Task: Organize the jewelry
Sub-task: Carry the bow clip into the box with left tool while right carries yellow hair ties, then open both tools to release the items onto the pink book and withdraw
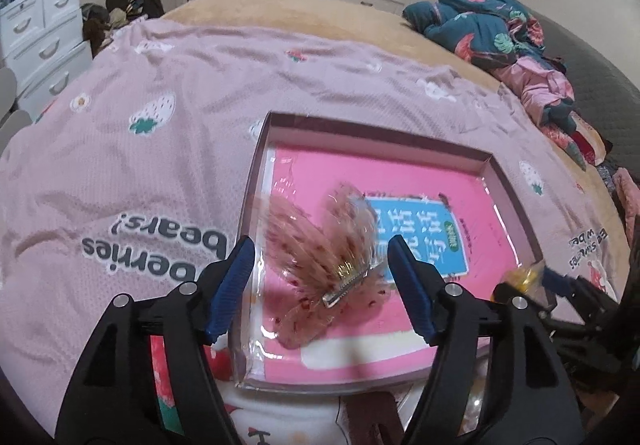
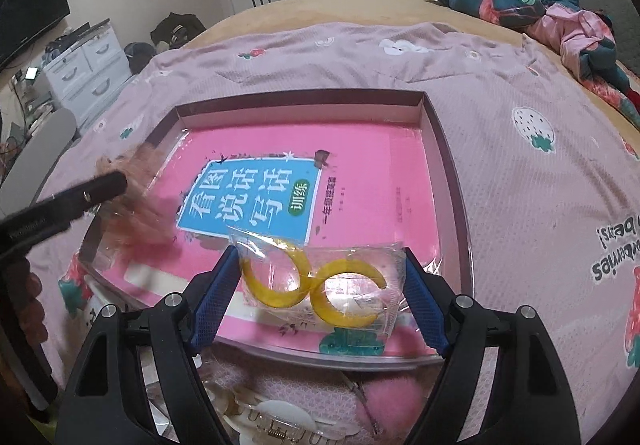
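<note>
- Black arms with ribbed blue pads: that's the left gripper [image 1: 320, 285], jaws parted, pads clear of the feathered hair clip [image 1: 320, 249] lying between them.
- What's the clip like?
- Fluffy dusty-pink feathers with dark specks, a toothed metal bar, all in a clear bag. It's inside the shallow box [image 1: 516, 181], at its near-left corner, blurred.
- And the other hand?
- From its own camera the right gripper [image 2: 320, 293] is clamped across a crinkly clear packet [image 2: 360, 257] holding two yellow hoop earrings [image 2: 316, 285], C-shaped and glossy, above the box's near edge.
- What lines the box?
- A pink book [image 2: 360, 181] with a blue panel. Around it, a pink strawberry-print blanket [image 2: 520, 185].
- Anything only one view gives?
- The right view shows a pink pom-pom [image 2: 384, 401] and a pale claw clip [image 2: 276, 429] nearer than the box.
</note>
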A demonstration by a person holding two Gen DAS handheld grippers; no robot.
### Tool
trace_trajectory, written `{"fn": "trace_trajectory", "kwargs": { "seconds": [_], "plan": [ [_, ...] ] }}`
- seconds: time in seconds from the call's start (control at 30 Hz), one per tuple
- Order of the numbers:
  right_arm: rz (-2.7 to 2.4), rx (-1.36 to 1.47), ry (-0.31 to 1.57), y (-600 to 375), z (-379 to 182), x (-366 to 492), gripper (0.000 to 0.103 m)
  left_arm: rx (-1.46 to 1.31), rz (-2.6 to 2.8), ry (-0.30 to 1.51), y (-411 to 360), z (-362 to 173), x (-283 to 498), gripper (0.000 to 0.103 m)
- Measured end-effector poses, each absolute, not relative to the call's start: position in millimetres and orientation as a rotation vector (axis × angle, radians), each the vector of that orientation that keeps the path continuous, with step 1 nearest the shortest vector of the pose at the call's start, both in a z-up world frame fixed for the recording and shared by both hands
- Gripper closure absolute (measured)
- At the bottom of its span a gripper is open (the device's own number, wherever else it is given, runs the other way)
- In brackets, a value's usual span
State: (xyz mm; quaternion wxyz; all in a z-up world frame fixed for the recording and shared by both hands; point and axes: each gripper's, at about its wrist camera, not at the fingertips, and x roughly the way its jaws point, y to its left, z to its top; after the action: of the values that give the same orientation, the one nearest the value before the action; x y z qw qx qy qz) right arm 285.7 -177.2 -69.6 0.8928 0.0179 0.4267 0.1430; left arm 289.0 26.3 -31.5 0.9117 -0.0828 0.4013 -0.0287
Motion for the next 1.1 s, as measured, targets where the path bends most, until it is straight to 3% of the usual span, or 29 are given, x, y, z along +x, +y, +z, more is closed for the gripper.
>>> {"fn": "trace_trajectory", "kwargs": {
  "seconds": [0.07, 0.17, 0.4, 0.47, 0.63, 1.1],
  "plan": [
    [0.301, 0.040, 0.884, -177.3, -68.9, 283.9, 0.024, -0.174, -0.068, 0.811, 25.5, -28.9, 288.9, 0.038],
    [0.305, 0.044, 0.859, -179.6, -63.6, 279.5, 0.011, -0.168, -0.067, 0.813, 24.0, -27.6, 287.6, 0.035],
    [0.279, 0.051, 0.747, -193.8, -34.1, 259.0, 0.006, -0.163, -0.034, 0.819, 29.1, -16.4, 277.1, 0.026],
    [0.269, 0.060, 0.712, -200.1, -24.0, 252.4, 0.005, -0.166, -0.018, 0.816, 32.1, -10.9, 270.7, 0.014],
    [0.245, 0.075, 0.643, -212.3, -0.6, 237.0, 0.004, -0.197, -0.015, 0.796, 40.2, 6.0, 251.6, 0.009],
    [0.277, 0.092, 0.537, -226.5, 46.7, 181.8, 0.004, -0.256, 0.028, 0.683, 55.1, 54.4, 190.8, 0.009]
  ]
}}
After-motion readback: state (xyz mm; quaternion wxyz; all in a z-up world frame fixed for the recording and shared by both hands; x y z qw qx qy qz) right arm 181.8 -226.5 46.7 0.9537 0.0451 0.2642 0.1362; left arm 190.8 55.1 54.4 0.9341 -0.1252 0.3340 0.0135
